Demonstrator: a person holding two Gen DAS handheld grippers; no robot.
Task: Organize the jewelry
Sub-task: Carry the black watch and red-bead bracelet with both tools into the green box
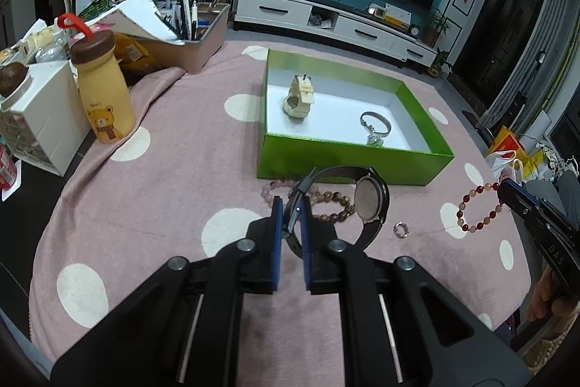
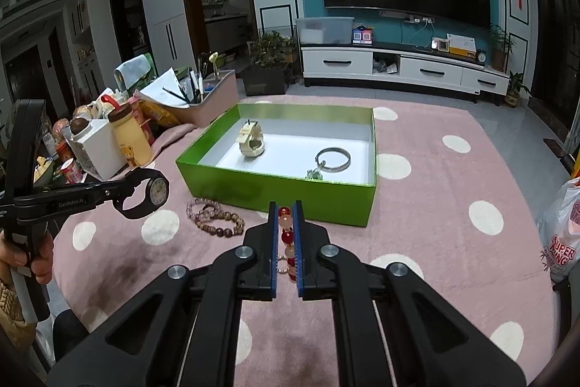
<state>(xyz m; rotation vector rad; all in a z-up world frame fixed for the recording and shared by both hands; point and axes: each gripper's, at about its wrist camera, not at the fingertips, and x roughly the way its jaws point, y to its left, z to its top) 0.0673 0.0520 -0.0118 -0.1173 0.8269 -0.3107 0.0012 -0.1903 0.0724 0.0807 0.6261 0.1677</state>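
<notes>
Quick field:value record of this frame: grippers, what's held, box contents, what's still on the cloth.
left gripper: shut on black wristwatch, lifted
right gripper: shut on red-and-pink bead bracelet
green box: open; holds cream watch, silver bangle
on polka-dot cloth: pink bead bracelet, brown bead bracelet, small silver ring

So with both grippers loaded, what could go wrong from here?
1. The left gripper pinches only the strap of the black watch; the heavy face hangs to one side and might swing or slip.
2. The right gripper clamps round beads of the red bracelet, which may roll out.
3. Dropping either into the green box could hit the silver bangle.
</notes>
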